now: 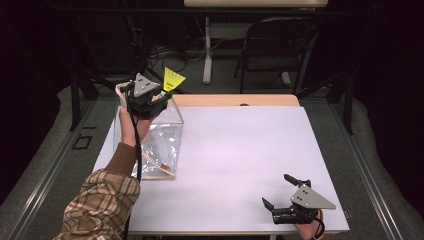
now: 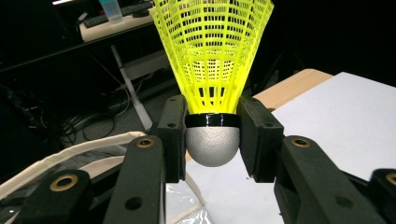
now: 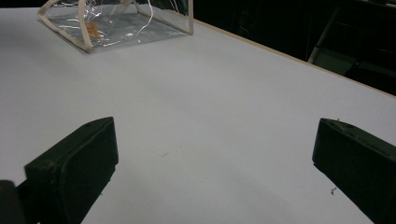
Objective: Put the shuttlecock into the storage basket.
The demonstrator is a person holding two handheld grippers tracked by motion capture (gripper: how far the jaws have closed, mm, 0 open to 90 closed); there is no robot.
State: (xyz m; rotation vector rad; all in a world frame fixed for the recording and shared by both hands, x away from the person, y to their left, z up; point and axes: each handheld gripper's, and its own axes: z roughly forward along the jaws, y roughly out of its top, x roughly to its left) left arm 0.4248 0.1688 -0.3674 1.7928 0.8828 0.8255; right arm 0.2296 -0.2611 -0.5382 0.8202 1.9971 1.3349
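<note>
Up above the far left corner of the table, the yellow shuttlecock (image 2: 212,70) is clamped in the left gripper (image 2: 212,140). Its grey rounded cork sits between the two black pads, which press on it from either side just under the black band, and the yellow mesh skirt flares upward, away from the jaws. From the high view the shuttlecock (image 1: 173,79) shows as a yellow fan poking out past the left gripper (image 1: 161,97), which hangs above the back edge of a clear plastic bag (image 1: 160,145) with a pale cream trim. That bag stands on the left part of the white table top (image 1: 240,150), its walls see-through and crinkled, with a small orange-brown scrap visible low inside it. A forearm in a brown cuff and plaid sleeve (image 1: 102,202) reaches up to the left gripper from the bottom edge.

Well apart, at the near right corner of the table, the right gripper (image 1: 280,192) rests low with its jaws spread wide and nothing between them; its own camera sees bare white surface between the pads (image 3: 74,163).
</note>
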